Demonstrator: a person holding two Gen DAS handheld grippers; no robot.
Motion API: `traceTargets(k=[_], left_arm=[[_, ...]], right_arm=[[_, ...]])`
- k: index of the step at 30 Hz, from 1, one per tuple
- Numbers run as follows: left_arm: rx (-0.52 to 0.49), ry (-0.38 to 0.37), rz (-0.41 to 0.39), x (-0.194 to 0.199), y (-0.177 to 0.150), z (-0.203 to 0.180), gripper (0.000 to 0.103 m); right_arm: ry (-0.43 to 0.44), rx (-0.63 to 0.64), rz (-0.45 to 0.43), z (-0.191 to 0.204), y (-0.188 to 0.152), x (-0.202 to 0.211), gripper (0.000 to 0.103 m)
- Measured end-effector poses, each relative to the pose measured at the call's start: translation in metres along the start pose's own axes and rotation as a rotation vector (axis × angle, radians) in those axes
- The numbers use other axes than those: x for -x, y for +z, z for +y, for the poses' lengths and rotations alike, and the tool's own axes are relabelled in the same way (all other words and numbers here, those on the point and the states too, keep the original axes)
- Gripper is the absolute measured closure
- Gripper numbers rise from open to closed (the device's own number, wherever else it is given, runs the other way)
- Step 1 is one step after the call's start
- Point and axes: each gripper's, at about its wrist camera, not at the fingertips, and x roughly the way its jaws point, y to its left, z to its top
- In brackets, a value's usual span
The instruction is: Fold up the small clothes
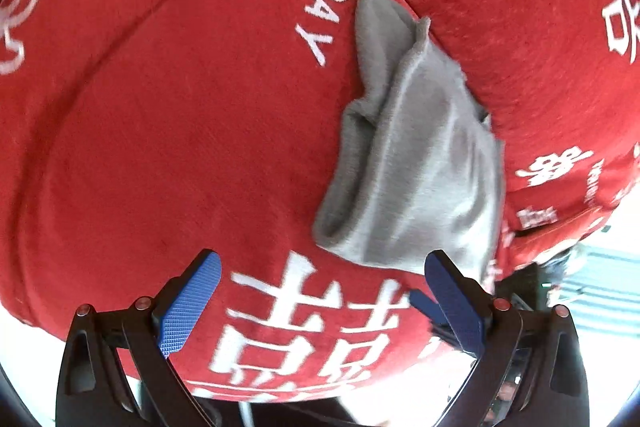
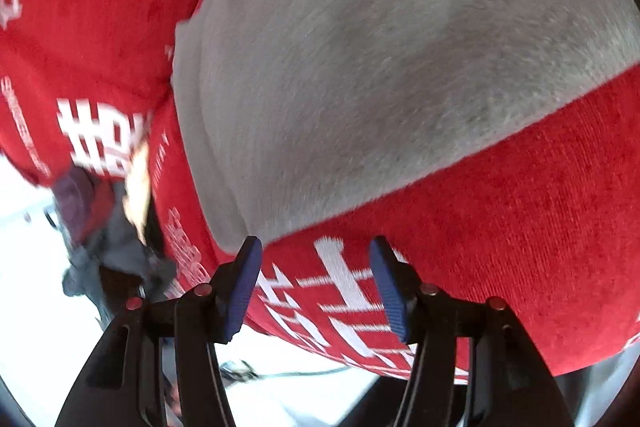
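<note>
A small grey garment (image 1: 416, 163) lies crumpled on a red cushion (image 1: 180, 127) with white lettering, right of centre in the left wrist view. My left gripper (image 1: 320, 263) is open and empty, its blue pads just below the garment's near edge. In the right wrist view the grey garment (image 2: 380, 67) fills the upper middle, lying flat on the red cushion (image 2: 520, 227). My right gripper (image 2: 316, 247) is open and empty, its fingertips just short of the garment's near edge, the left one almost touching it.
The red cushion meets a second red cushion (image 1: 520, 7) along a seam behind the garment. A pile of dark clothes (image 2: 104, 235) sits at the cushion's left edge. A bright white floor (image 2: 36, 267) lies below the cushion's front edge.
</note>
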Motion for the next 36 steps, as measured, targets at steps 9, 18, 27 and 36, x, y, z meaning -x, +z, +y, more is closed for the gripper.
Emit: traceTargets(k=[9, 18, 27, 36], left_arm=[[0.071, -0.162, 0.054, -0.037, -0.026, -0.029, 0.001], [0.179, -0.255, -0.033, -0.072, -0.02, -0.065, 0.001], [0.238, -0.035, -0.204, -0.074, 0.006, -0.077, 0.035], [-0.13, 0.331, -0.313, -0.061, 0.011, -0.115, 0.089]], right_arm=[[0.14, -0.117, -0.047, -0.011, 0.021, -0.004, 0.095], [0.198, 0.054, 0.001, 0.019, 0.03, 0.025, 0.095], [0.18, 0.06, 0.078, 0.014, 0.03, 0.013, 0.095], [-0.05, 0.317, 0.168, 0.047, 0.037, 0.048, 0.091]])
